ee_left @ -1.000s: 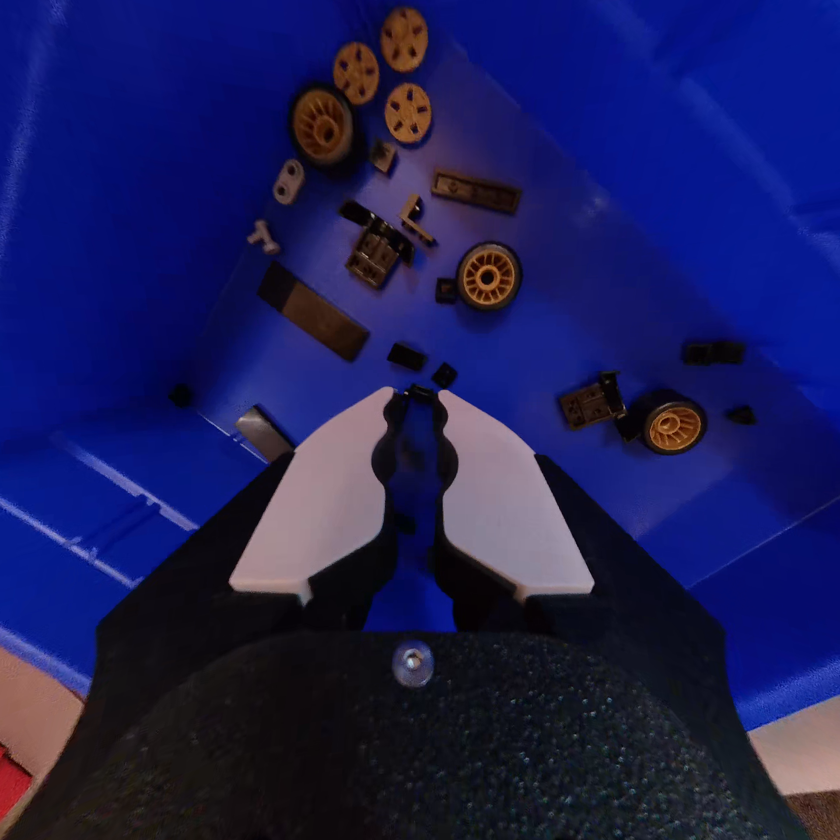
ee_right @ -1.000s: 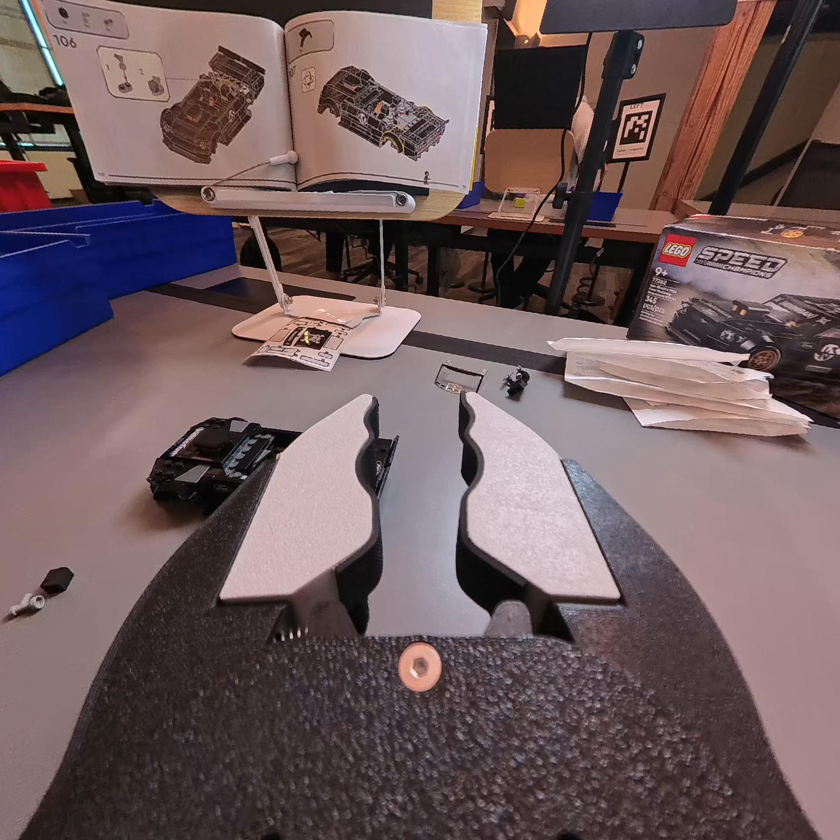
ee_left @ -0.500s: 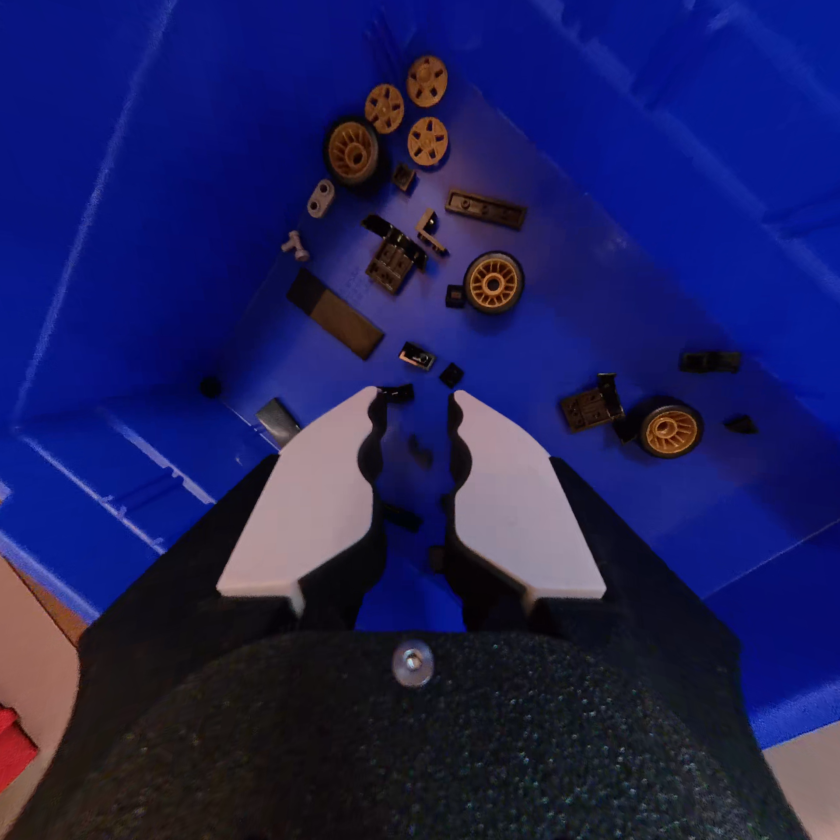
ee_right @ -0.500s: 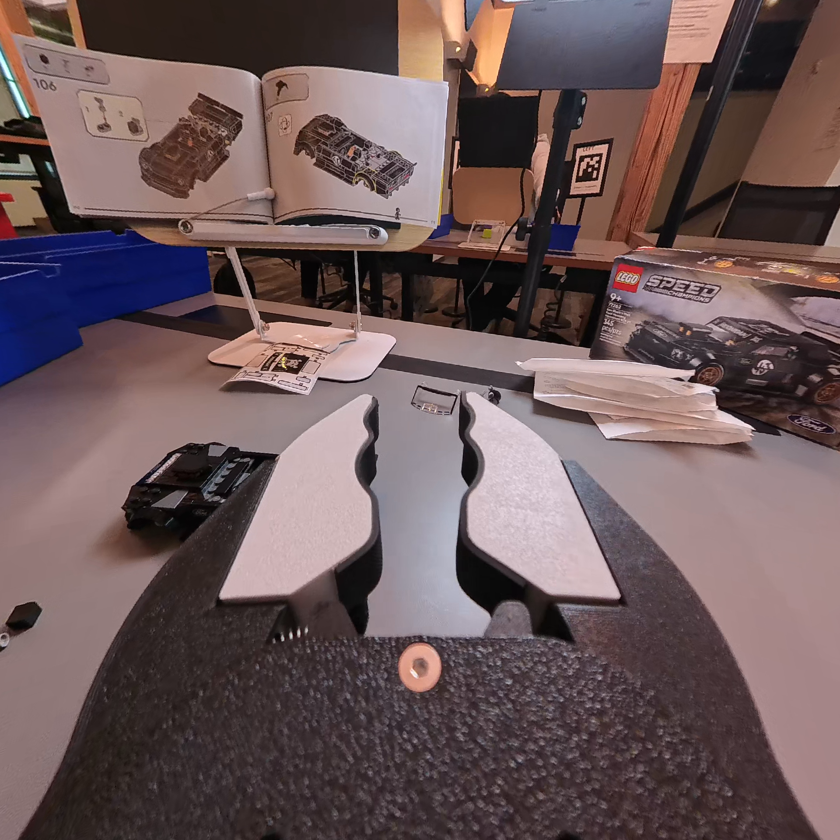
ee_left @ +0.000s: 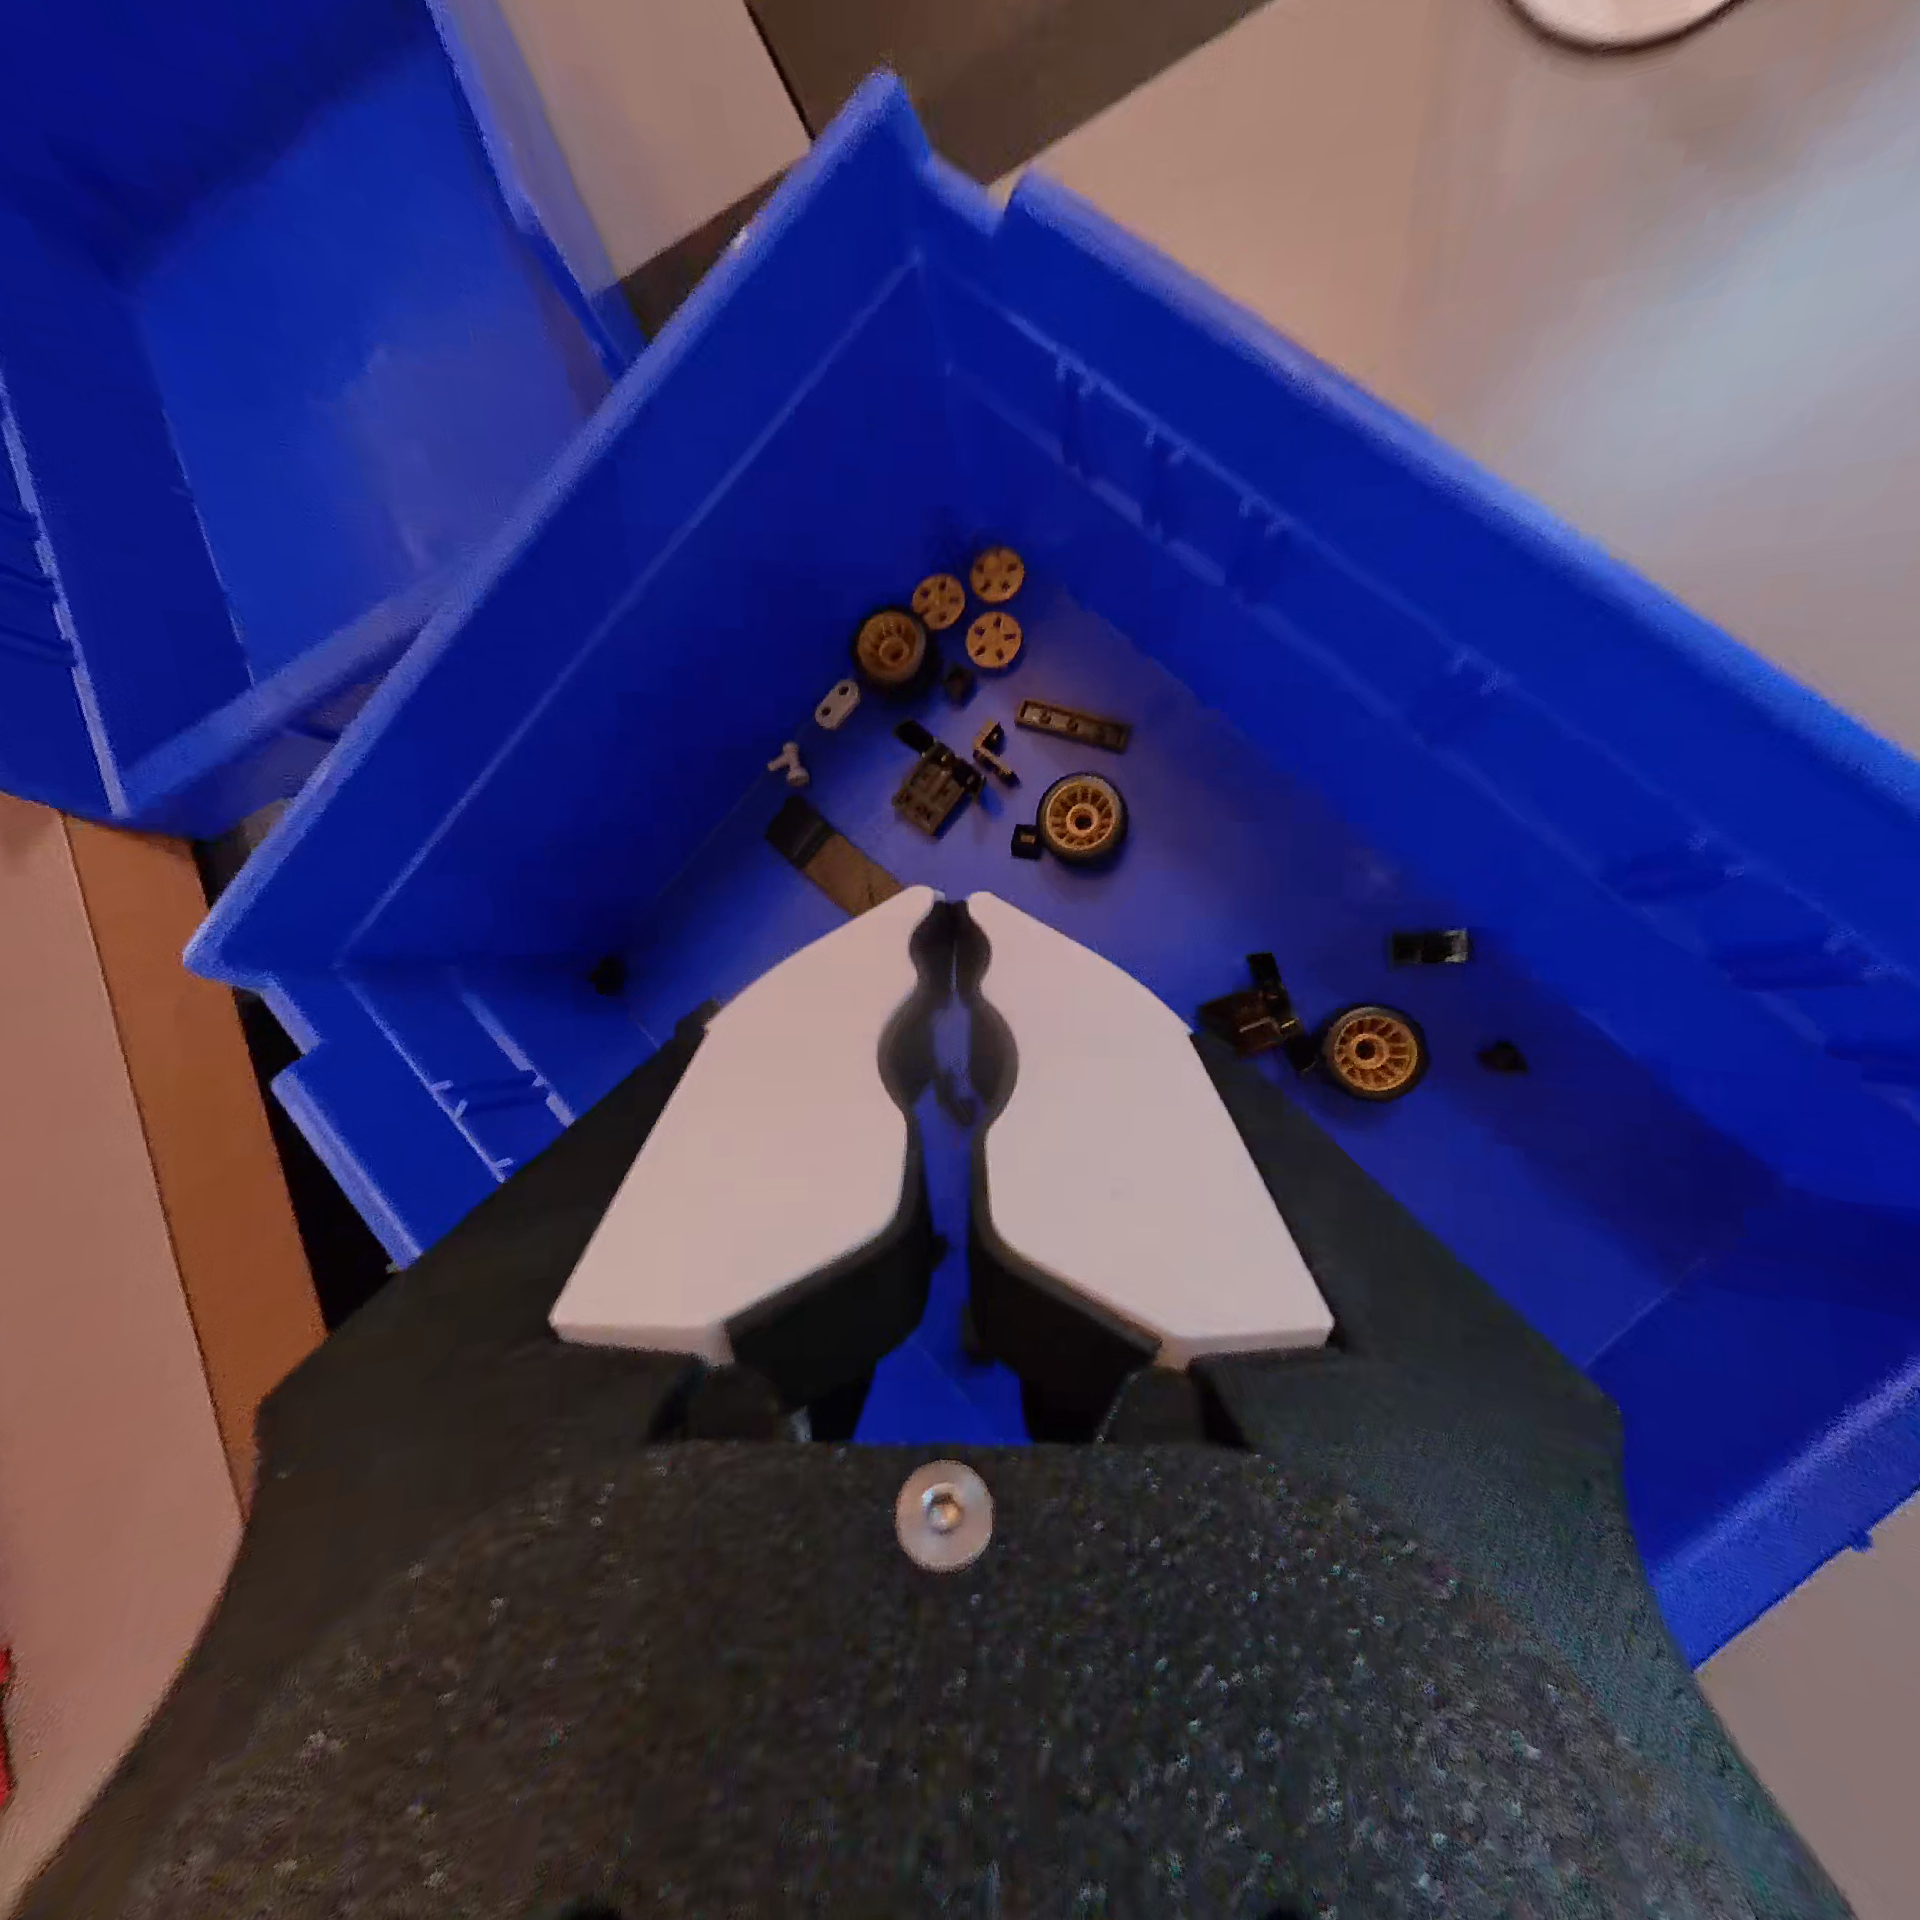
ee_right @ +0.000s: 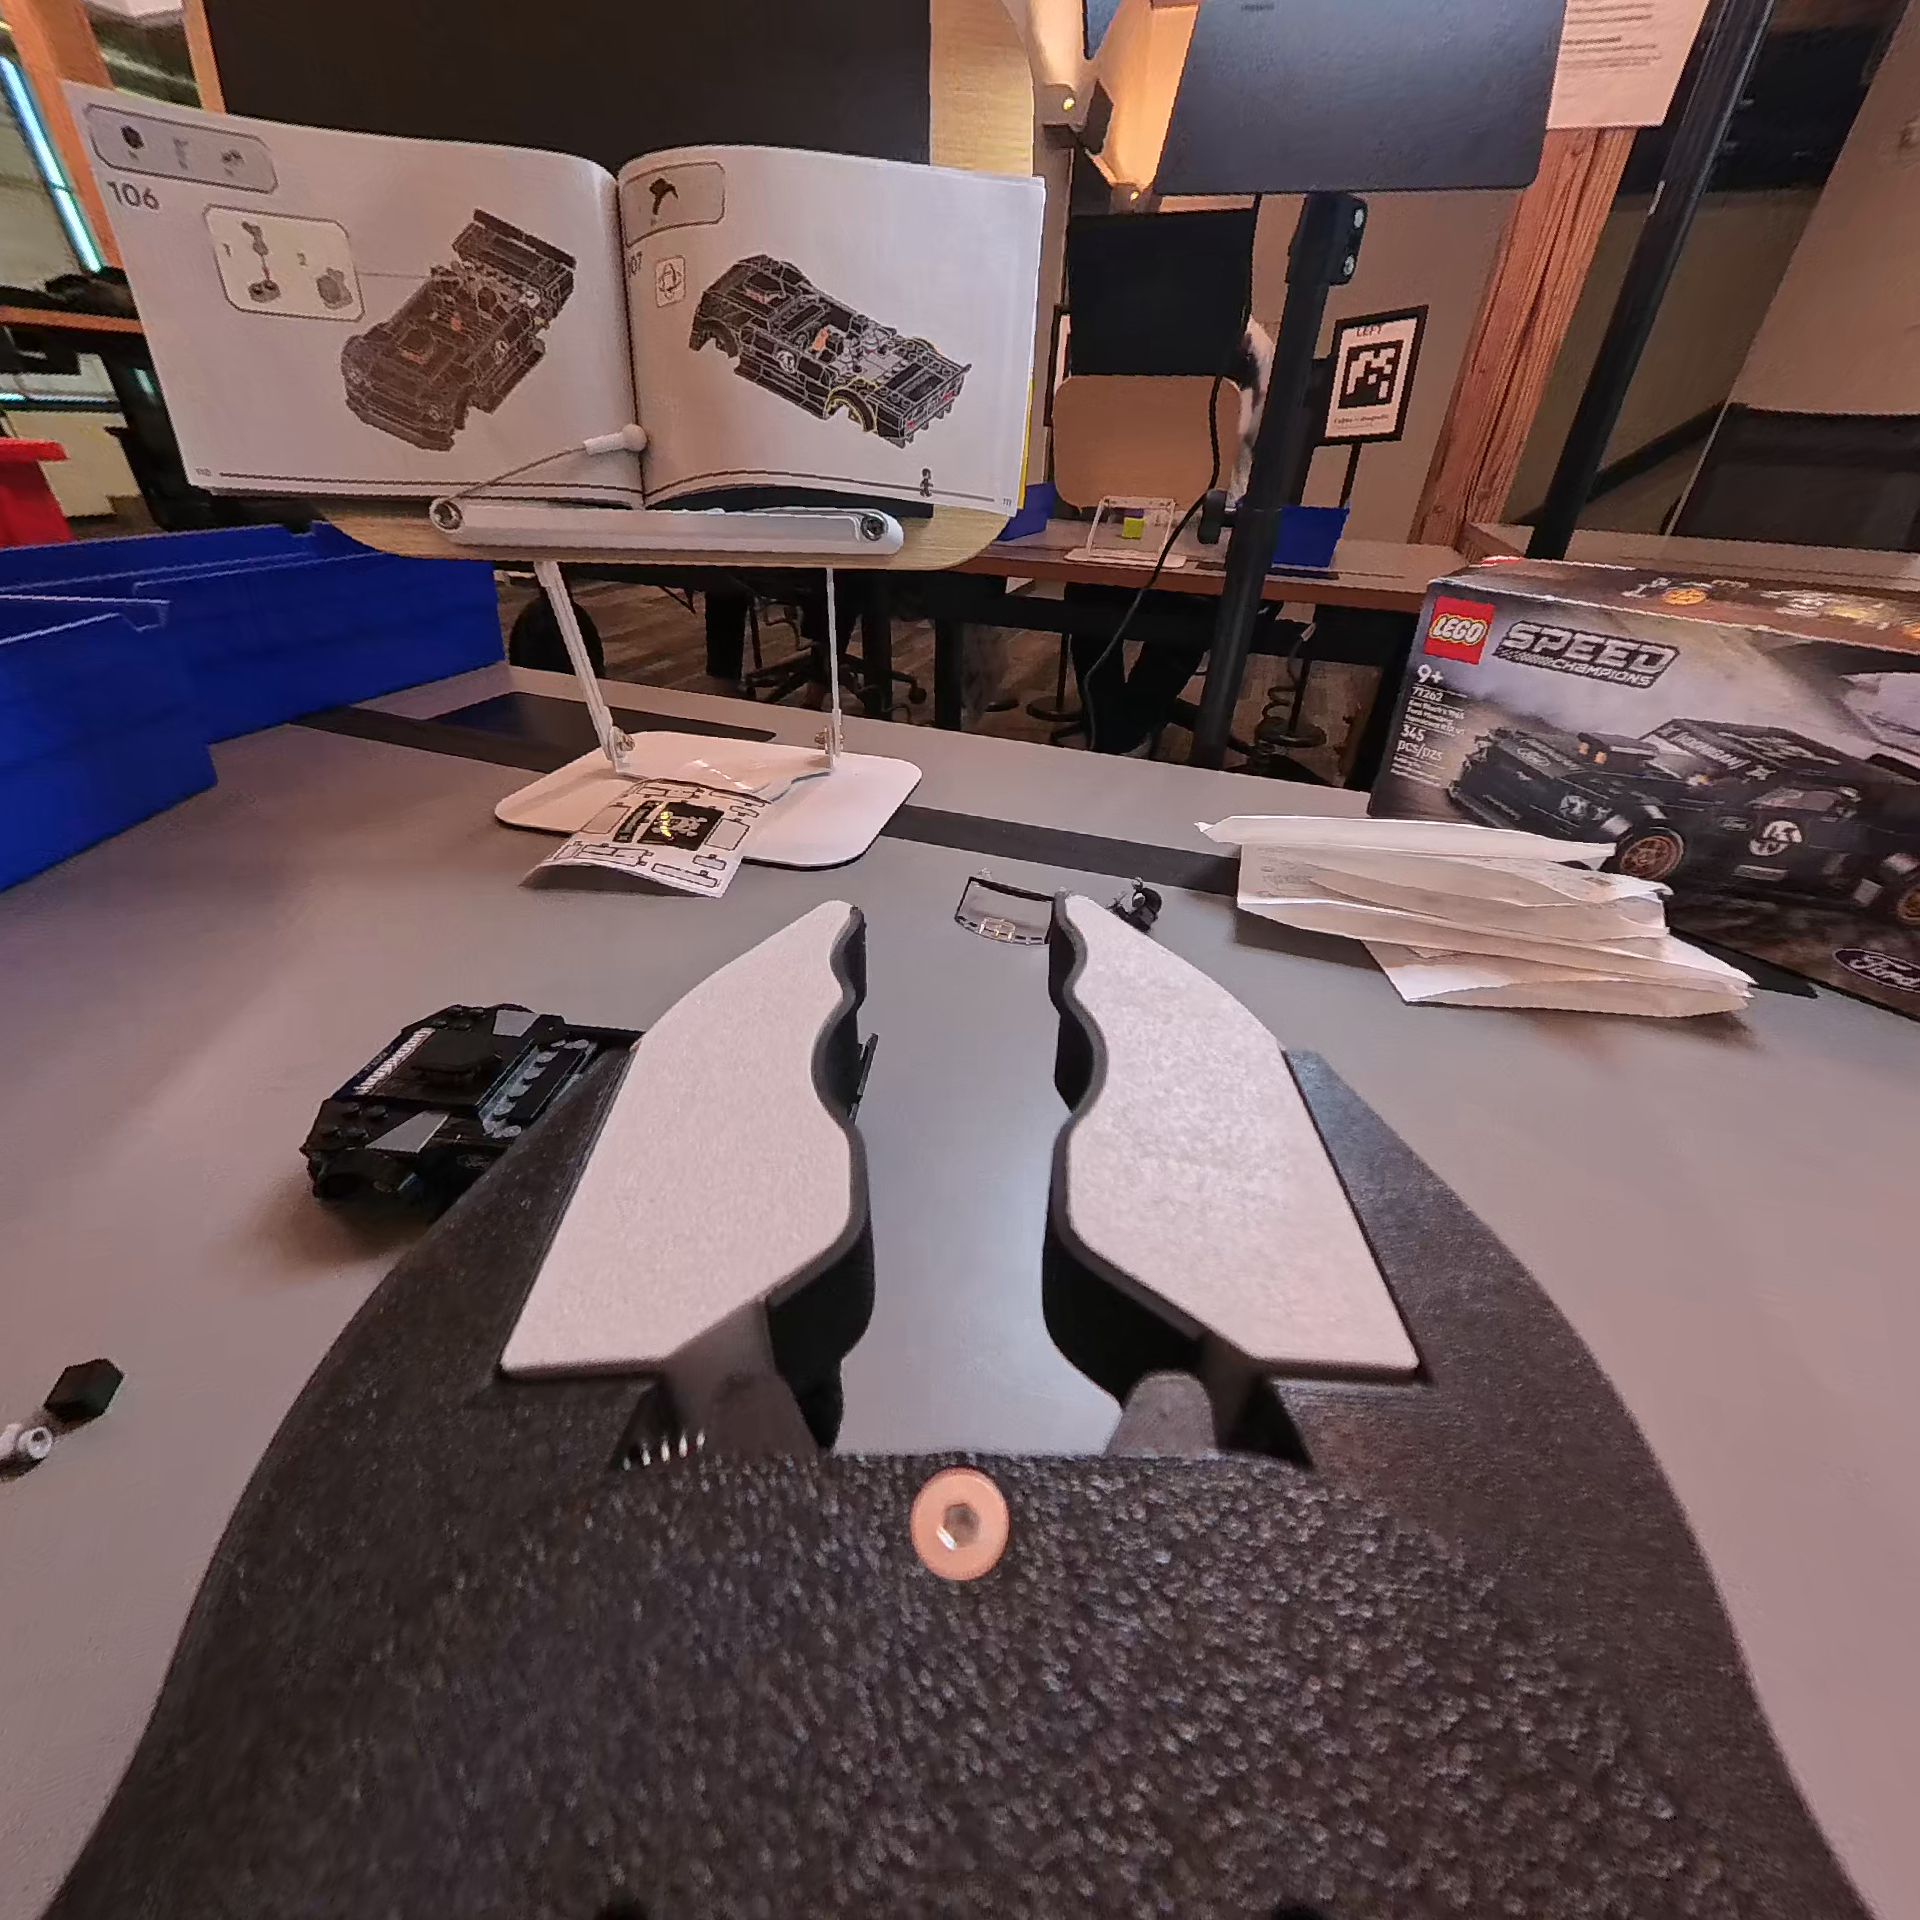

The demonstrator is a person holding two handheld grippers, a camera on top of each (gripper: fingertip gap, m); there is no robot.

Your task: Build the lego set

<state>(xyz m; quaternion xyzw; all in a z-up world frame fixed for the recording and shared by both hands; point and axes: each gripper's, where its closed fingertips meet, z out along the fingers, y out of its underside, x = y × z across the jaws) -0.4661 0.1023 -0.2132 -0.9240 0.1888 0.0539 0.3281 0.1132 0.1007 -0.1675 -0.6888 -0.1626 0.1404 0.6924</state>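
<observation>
In the left wrist view my left gripper [ee_left: 951, 906] is raised above a blue bin [ee_left: 623, 520]. Its jaws are closed on a thin dark sliver, a small black lego piece that barely shows. On the bin floor lie gold-hubbed wheels [ee_left: 1083, 821], gold discs [ee_left: 994, 575], a flat black plate [ee_left: 831, 857] and several small black and grey parts. In the right wrist view my right gripper [ee_right: 956, 914] is open and empty above the grey table. The half-built black car [ee_right: 447, 1101] sits partly behind its left finger.
An open instruction booklet [ee_right: 582, 322] stands on a white stand, with a sticker sheet [ee_right: 655, 831] below it. A clear windscreen piece [ee_right: 1000, 914], paper bags [ee_right: 1455, 894] and the set's box [ee_right: 1683, 748] lie beyond. Small loose pieces [ee_right: 85, 1387] lie left. A second blue bin [ee_left: 312, 364] stands alongside. The left gripper's tips are roughly 60 centimeters from the right gripper's. From the left gripper's tips to the flat black plate [ee_left: 831, 857] is close to 10 centimeters.
My left gripper opened over a small black piece, then closed and rose well above the bin, so the bin's rim and the table now show. My right gripper drifted slightly, still open.
</observation>
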